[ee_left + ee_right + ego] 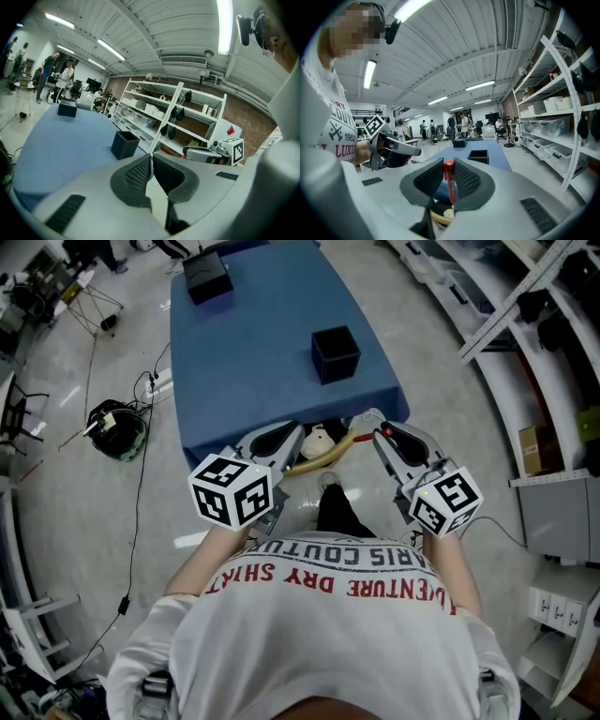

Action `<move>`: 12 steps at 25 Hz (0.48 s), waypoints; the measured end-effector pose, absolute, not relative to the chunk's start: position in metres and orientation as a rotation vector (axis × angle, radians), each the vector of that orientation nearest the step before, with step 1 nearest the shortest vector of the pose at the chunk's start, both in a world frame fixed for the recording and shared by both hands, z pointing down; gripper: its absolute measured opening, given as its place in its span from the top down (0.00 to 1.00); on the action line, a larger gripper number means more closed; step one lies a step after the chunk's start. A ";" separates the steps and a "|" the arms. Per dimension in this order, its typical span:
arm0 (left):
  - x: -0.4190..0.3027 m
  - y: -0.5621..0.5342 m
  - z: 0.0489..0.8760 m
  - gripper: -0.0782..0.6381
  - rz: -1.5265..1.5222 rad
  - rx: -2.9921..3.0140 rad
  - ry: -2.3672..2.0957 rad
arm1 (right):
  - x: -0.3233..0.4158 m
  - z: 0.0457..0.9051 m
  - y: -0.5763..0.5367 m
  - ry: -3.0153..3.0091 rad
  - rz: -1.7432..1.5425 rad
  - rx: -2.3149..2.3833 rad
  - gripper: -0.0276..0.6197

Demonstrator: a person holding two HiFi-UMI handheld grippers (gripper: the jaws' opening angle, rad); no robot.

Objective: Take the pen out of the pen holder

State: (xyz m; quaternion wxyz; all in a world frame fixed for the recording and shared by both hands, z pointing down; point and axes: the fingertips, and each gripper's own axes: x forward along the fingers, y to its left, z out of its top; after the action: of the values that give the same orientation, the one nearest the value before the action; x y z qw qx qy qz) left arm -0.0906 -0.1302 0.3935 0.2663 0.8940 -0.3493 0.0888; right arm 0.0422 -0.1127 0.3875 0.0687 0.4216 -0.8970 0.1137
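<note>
The red pen (449, 180) stands upright between the pads of my right gripper (449, 176), which is shut on it. In the head view its red tip (384, 432) shows on the right gripper (373, 420), just off the near edge of the blue table (253, 362). The black square pen holder (335, 353) stands on the table's right side, apart from both grippers, and shows as well in the side views (124, 145) (478, 156). My left gripper (298, 430) hangs beside the right one, with its jaws (152, 164) shut and nothing in them.
A second black box (206, 277) sits at the table's far end. White shelving (553, 381) runs along the right. A dark bag (116, 427) and cables lie on the floor to the left. People stand far behind the table.
</note>
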 end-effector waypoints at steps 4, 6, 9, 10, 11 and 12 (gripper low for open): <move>-0.094 -0.132 0.397 0.84 0.248 2.403 -0.952 | 0.040 0.391 -0.114 -2.704 0.357 1.265 0.84; -0.093 -0.132 0.398 0.84 0.254 2.399 -0.954 | 0.040 0.393 -0.115 -2.709 0.368 1.259 0.84; -0.091 -0.132 0.400 0.84 0.263 2.394 -0.954 | 0.042 0.396 -0.117 -2.714 0.381 1.259 0.84; -0.091 -0.132 0.401 0.84 0.268 2.393 -0.952 | 0.044 0.396 -0.118 -2.715 0.382 1.263 0.84; -0.091 -0.132 0.402 0.84 0.272 2.392 -0.952 | 0.045 0.395 -0.119 -2.717 0.383 1.268 0.84; -0.091 -0.133 0.403 0.84 0.275 2.390 -0.953 | 0.046 0.395 -0.121 -2.720 0.382 1.272 0.84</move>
State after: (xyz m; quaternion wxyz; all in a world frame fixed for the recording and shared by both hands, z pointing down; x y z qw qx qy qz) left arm -0.0908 -0.1327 0.4032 0.2736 0.8884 -0.3542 0.1024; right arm 0.0461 -0.1206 0.3952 0.0575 0.4195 -0.8971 0.1262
